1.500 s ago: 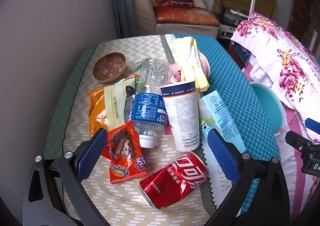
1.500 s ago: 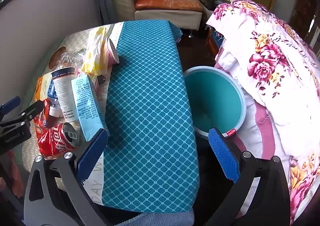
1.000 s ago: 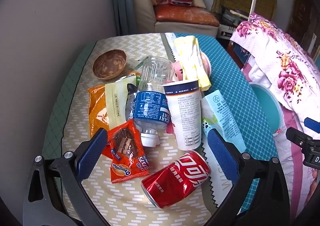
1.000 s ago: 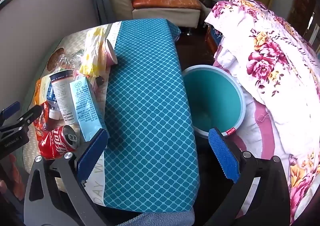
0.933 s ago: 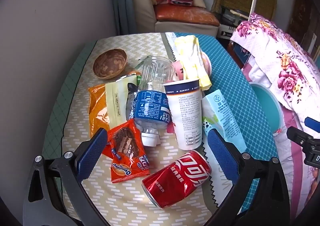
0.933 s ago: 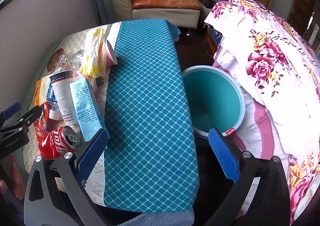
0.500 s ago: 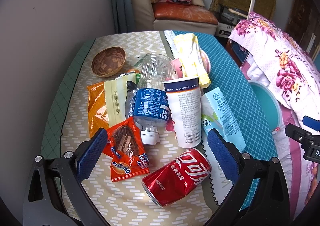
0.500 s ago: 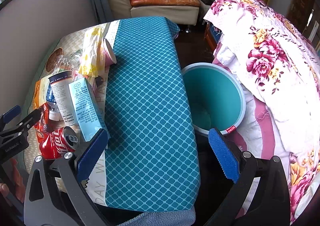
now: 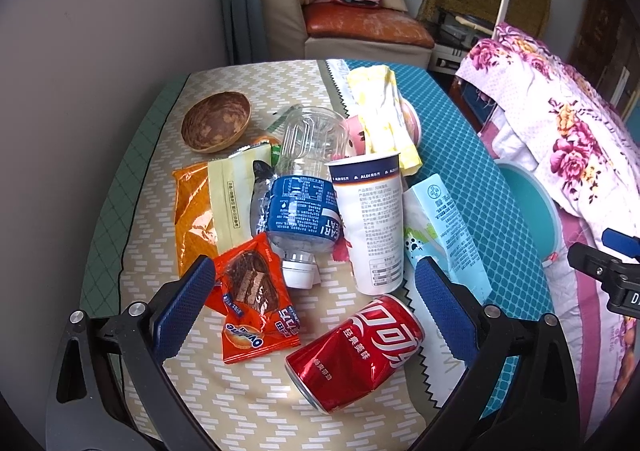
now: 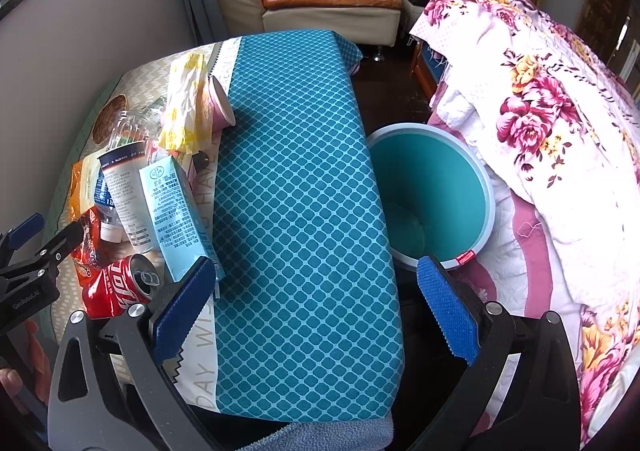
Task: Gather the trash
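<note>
We hold our left gripper (image 9: 316, 307) with its fingers spread wide and empty above the worktop (image 9: 248, 407), a dented red cola can (image 9: 354, 351) lying nearest between them beside an orange snack packet (image 9: 256, 305). Farther on lie a clear water bottle (image 9: 306, 191), a white paper cup (image 9: 370, 223) and a pale blue carton (image 9: 448, 227). Our right gripper (image 10: 314, 305) hangs equally open and empty over the teal cloth, with the teal bin (image 10: 430, 187) just off the worktop's right edge.

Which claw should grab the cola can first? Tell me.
Left. The left claw hangs open right over the cola can; the right claw faces bare tablecloth beside the bin.
</note>
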`<state>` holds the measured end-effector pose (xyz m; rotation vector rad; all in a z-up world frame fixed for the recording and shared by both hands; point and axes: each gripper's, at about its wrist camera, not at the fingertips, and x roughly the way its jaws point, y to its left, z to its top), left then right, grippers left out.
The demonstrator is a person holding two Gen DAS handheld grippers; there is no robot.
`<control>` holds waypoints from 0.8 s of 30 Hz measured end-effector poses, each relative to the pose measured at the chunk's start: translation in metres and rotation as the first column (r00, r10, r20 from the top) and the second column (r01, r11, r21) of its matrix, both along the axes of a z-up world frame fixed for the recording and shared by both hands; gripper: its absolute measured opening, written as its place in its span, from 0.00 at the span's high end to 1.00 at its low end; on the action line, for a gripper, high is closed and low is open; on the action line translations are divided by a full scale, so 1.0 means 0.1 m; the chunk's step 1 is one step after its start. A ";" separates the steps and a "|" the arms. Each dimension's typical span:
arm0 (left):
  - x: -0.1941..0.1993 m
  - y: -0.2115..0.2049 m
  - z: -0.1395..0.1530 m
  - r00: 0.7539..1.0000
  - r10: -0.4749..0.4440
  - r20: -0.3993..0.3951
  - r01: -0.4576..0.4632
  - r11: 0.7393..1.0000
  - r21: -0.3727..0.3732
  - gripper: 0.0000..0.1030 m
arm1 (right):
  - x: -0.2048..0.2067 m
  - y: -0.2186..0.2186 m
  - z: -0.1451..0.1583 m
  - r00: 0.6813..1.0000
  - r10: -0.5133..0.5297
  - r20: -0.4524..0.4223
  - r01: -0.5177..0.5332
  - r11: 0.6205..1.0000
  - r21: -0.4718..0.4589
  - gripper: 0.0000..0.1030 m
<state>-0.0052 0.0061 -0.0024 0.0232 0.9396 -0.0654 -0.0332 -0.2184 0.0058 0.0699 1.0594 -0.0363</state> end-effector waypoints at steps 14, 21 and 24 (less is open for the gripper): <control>0.00 0.00 0.00 1.000 -0.006 -0.006 0.006 1.000 -0.004 0.03 | 0.05 0.03 -0.01 1.000 0.009 -0.010 -0.009 1.000 0.004 0.06; 0.02 0.00 -0.05 0.999 -0.030 -0.012 0.030 1.000 0.003 0.03 | 0.09 -0.06 0.03 1.000 -0.015 -0.005 0.016 1.000 0.025 0.06; 0.04 0.00 -0.07 0.999 -0.037 -0.016 0.037 0.999 -0.002 0.03 | 0.11 -0.08 -0.01 1.000 -0.018 -0.024 0.019 0.999 0.046 0.06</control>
